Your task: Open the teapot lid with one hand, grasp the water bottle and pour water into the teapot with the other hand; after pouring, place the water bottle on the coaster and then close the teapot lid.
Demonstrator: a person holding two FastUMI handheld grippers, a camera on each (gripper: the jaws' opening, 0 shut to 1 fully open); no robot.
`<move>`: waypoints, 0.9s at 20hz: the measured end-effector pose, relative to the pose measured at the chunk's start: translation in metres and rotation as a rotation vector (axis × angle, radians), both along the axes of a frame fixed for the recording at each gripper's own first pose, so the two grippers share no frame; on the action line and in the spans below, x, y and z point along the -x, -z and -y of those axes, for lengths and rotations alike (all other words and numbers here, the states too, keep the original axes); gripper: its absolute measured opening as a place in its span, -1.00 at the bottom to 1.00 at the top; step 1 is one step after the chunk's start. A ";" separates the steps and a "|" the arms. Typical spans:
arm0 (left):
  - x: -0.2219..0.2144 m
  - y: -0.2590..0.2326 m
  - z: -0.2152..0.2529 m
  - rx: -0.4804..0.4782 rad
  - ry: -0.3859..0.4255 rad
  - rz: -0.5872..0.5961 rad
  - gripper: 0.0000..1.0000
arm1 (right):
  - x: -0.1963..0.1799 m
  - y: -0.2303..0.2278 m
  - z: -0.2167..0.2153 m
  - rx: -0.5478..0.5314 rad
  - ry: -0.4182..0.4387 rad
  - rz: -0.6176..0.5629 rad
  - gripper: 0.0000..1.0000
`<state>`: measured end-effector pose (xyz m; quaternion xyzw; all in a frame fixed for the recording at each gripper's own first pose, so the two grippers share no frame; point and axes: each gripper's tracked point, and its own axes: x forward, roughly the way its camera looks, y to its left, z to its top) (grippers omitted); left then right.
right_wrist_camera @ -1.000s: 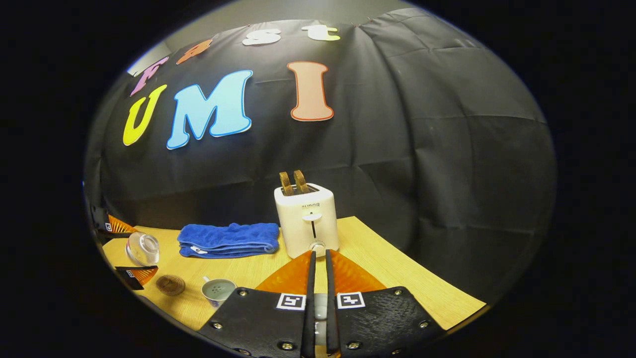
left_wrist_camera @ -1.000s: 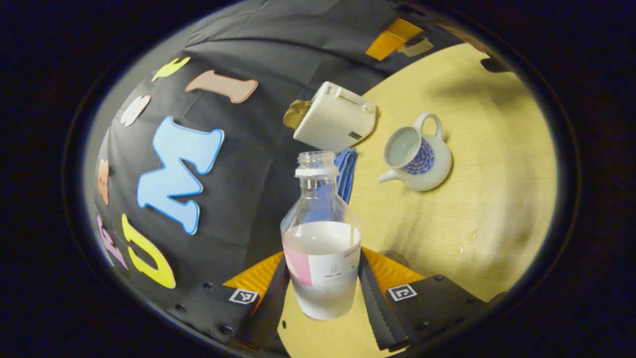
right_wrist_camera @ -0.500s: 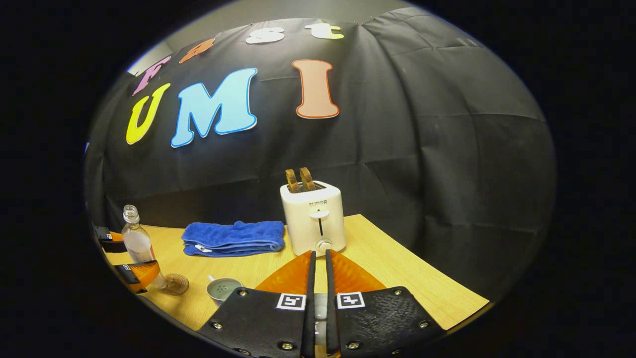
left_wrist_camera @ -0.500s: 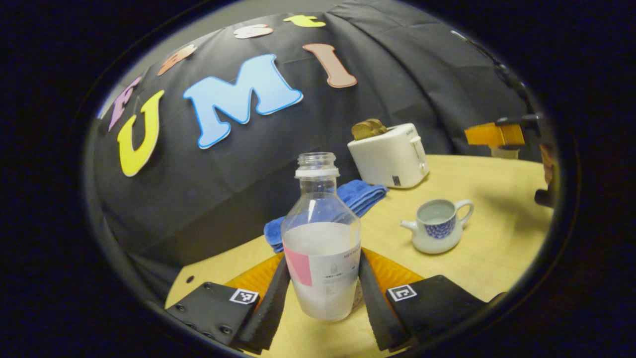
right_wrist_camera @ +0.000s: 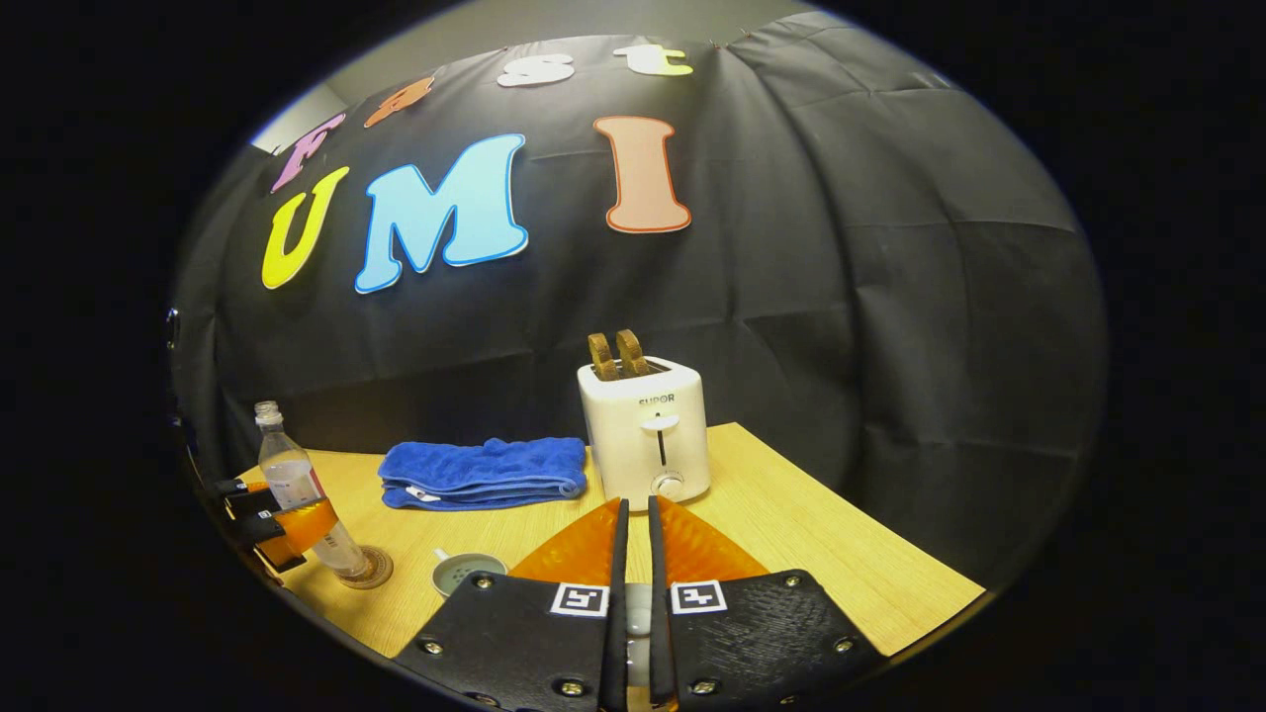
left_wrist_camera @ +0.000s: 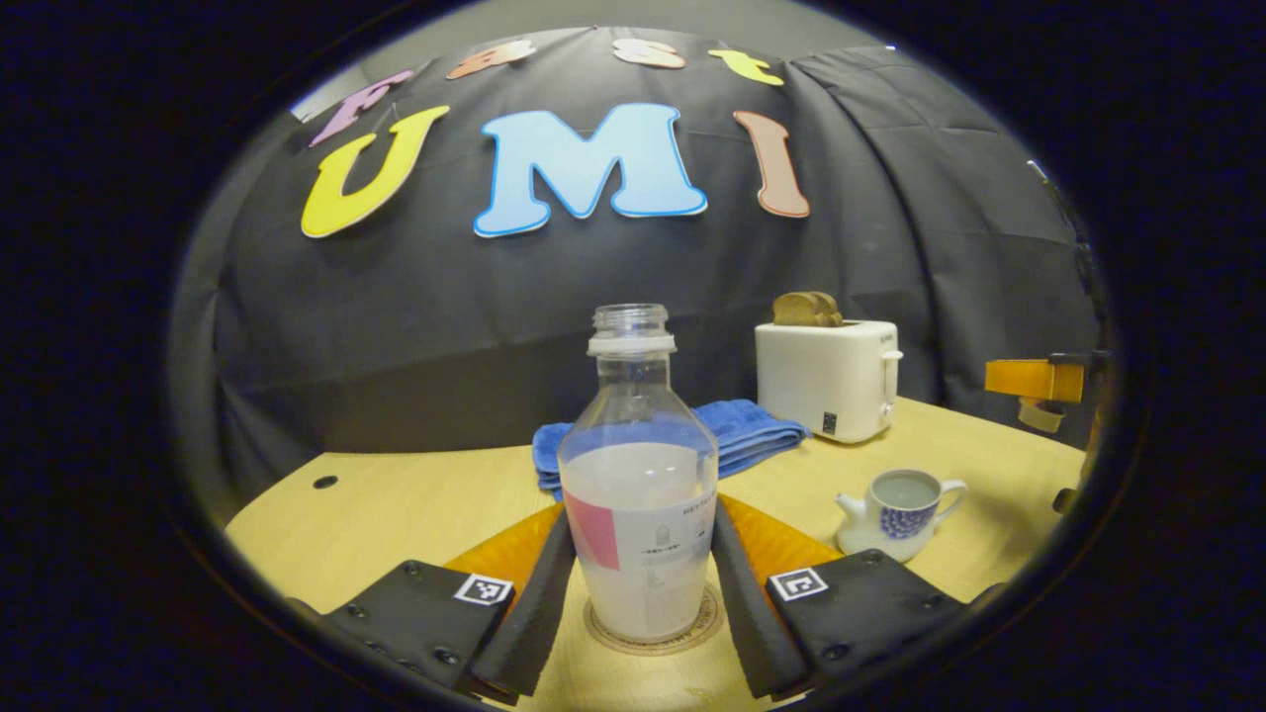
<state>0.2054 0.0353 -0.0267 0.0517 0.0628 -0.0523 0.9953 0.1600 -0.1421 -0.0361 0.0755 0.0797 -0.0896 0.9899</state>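
Note:
A clear water bottle, capless and about half full, stands upright on a round coaster. My left gripper is shut on it, one finger on each side of its label. The white teapot with a blue pattern sits lidless to the right, with water inside. In the right gripper view the bottle, coaster and teapot lie at the lower left. My right gripper is shut on the pale teapot lid, held above the table. That gripper hangs at the far right with the lid under it.
A white toaster with two bread slices stands at the back of the wooden table. A folded blue towel lies beside it, behind the bottle. The black cloth wall closes off the back.
The bottle has swung from tilted over the teapot to upright and come down onto the coaster, still in my left gripper. The right gripper has barely moved.

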 end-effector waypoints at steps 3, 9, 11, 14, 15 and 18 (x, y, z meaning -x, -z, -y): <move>-0.006 0.000 -0.001 0.011 -0.011 0.021 0.72 | -0.001 0.002 -0.001 0.000 -0.003 -0.003 -0.83; -0.010 0.002 -0.001 0.002 -0.011 0.021 0.70 | -0.004 0.003 -0.009 -0.011 -0.026 -0.003 -0.82; -0.010 0.002 -0.001 0.007 -0.007 0.024 0.76 | -0.005 0.005 -0.008 -0.008 -0.025 -0.006 -0.82; -0.010 0.002 -0.001 0.026 -0.002 0.029 0.86 | -0.005 0.004 -0.008 -0.009 -0.026 -0.004 -0.83; -0.011 0.003 0.000 0.029 0.000 0.029 0.90 | -0.004 0.004 -0.009 -0.005 -0.026 -0.002 -0.83; -0.010 0.000 -0.003 0.028 -0.010 0.033 1.00 | -0.005 0.003 -0.014 0.001 -0.038 0.001 -0.83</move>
